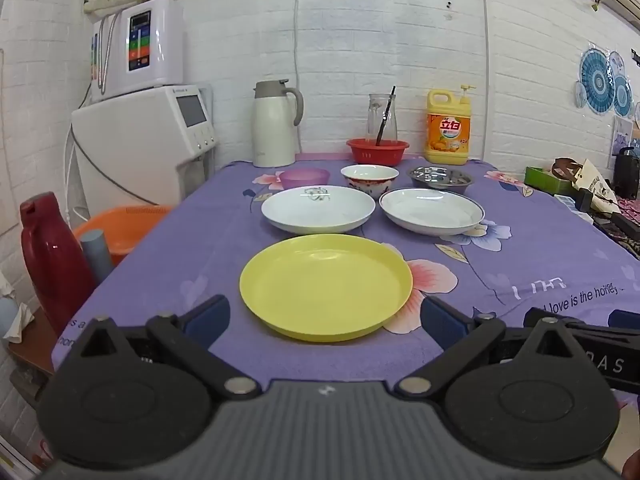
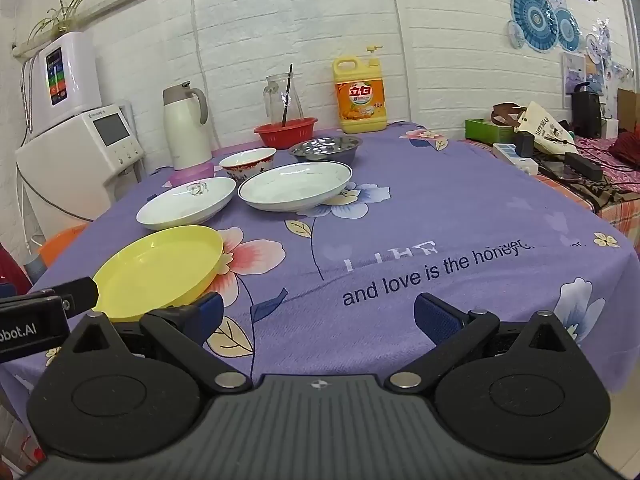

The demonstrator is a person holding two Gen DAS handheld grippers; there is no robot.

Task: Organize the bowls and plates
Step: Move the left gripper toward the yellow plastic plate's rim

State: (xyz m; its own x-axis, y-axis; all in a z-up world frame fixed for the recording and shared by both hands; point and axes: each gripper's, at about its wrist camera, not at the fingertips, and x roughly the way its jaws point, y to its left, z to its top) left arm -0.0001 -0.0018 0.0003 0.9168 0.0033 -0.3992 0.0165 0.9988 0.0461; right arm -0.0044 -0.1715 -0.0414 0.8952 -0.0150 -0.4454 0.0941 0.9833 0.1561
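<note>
A yellow plate (image 1: 326,286) (image 2: 160,268) lies nearest the front edge of the purple cloth. Behind it sit a white plate with a grey motif (image 1: 318,209) (image 2: 186,202) and a blue-rimmed white plate (image 1: 432,210) (image 2: 295,190). Further back stand a pink plastic bowl (image 1: 304,178) (image 2: 191,176), a red-patterned china bowl (image 1: 370,178) (image 2: 248,164) and a steel bowl (image 1: 440,179) (image 2: 325,148). My left gripper (image 1: 324,320) hovers open just in front of the yellow plate, holding nothing. My right gripper (image 2: 318,312) is open over bare cloth, to the right of the yellow plate.
Along the back wall stand a white thermos jug (image 1: 274,124), a red basket (image 1: 378,150) with a glass carafe (image 1: 382,116), and a yellow detergent bottle (image 1: 447,126). A white appliance (image 1: 140,140) and red flask (image 1: 52,256) are at left. A cluttered side table (image 2: 560,152) is at right.
</note>
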